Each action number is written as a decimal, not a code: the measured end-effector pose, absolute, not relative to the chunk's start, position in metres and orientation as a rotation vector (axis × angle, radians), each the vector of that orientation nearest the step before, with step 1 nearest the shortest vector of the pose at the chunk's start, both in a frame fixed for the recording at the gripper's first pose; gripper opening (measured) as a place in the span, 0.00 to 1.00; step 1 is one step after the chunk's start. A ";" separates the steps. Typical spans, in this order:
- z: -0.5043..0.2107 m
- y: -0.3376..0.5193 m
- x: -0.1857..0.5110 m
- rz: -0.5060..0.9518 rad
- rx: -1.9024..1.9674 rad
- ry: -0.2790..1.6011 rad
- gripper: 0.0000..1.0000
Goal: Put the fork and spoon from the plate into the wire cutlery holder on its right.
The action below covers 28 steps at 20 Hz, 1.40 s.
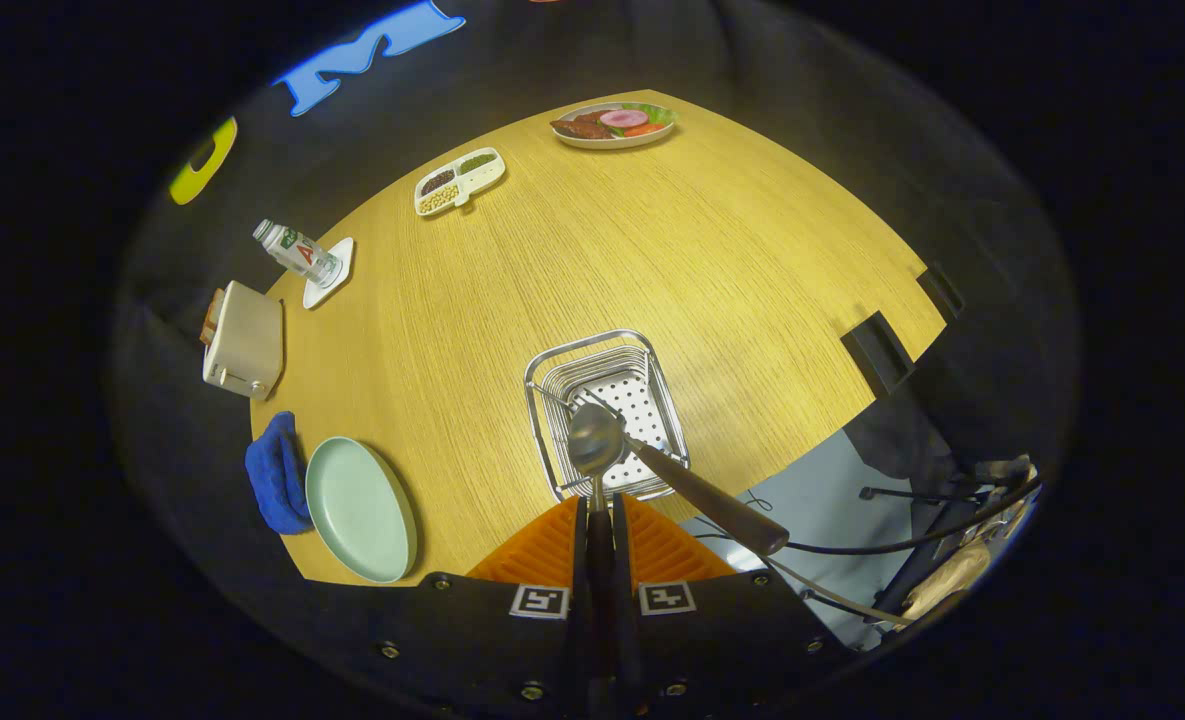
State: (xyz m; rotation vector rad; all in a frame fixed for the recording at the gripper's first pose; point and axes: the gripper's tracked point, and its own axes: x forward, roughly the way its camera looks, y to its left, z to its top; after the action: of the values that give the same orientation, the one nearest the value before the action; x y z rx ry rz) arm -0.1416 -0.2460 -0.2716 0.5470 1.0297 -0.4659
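Overhead, the gripper (598, 505) hangs above a light wood-grain table (712, 260), its fingers pressed close on the handle of a spoon (595, 440); the spoon's bowl sticks out just ahead of the fingertips, over the near edge of the wire cutlery holder (607, 410). That holder is a square chrome basket with a perforated floor, and a fork (697, 490) already leans in it, tines down inside and dark handle slanting out over the near right rim. To the holder's left, at the table's near edge, lies the pale green plate (360, 508), bare, with a blue cloth (274, 475) bunched against its far side. Farther along the left edge stands a cream toaster (244, 342), then a water bottle (297, 252) lying on a white coaster (330, 272). At the far side sit a white divided dish (459, 180) of beans and seeds and a plate of food (614, 125). Two dark brackets (877, 350) clamp the right edge. Black cloth walls the booth, and beyond the near right corner are pale floor (802, 500), cables and a dark stand (927, 560).
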 end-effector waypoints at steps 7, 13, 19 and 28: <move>-0.273 -0.248 -0.139 -0.483 0.548 1.021 0.21; -0.273 -0.248 -0.138 -0.489 0.539 1.021 0.21; -0.271 -0.248 -0.133 -0.496 0.539 1.008 0.21; -0.234 -0.261 -0.110 -0.519 0.412 0.836 0.21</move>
State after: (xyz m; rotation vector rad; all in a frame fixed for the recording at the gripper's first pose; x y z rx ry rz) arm -0.1104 -0.2611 -0.2343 0.4120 0.8361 -0.5193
